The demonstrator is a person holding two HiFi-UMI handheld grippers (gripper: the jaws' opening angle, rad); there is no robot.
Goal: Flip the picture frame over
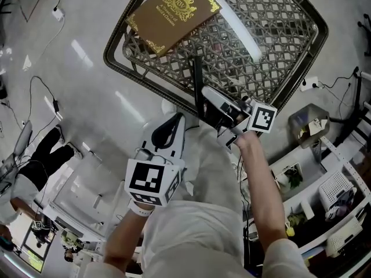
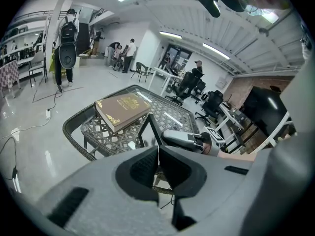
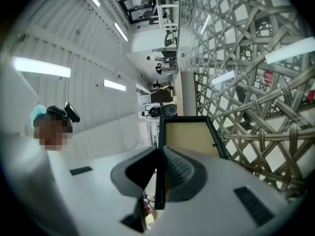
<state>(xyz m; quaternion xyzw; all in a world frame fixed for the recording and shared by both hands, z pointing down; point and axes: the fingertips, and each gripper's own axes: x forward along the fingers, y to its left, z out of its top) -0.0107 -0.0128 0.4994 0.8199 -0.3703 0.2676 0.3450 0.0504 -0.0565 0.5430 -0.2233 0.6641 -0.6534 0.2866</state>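
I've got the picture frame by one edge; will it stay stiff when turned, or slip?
Probably stiff: the picture frame shows straight edges while the right gripper pinches just one thin side. That narrow grip may let it pivot. Its front may be fragile, so lay it gently on the hard table.

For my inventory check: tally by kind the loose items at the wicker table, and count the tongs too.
Book: 1
Picture frame: 1
Tongs: 2 (left tongs, right tongs)
Total: 4
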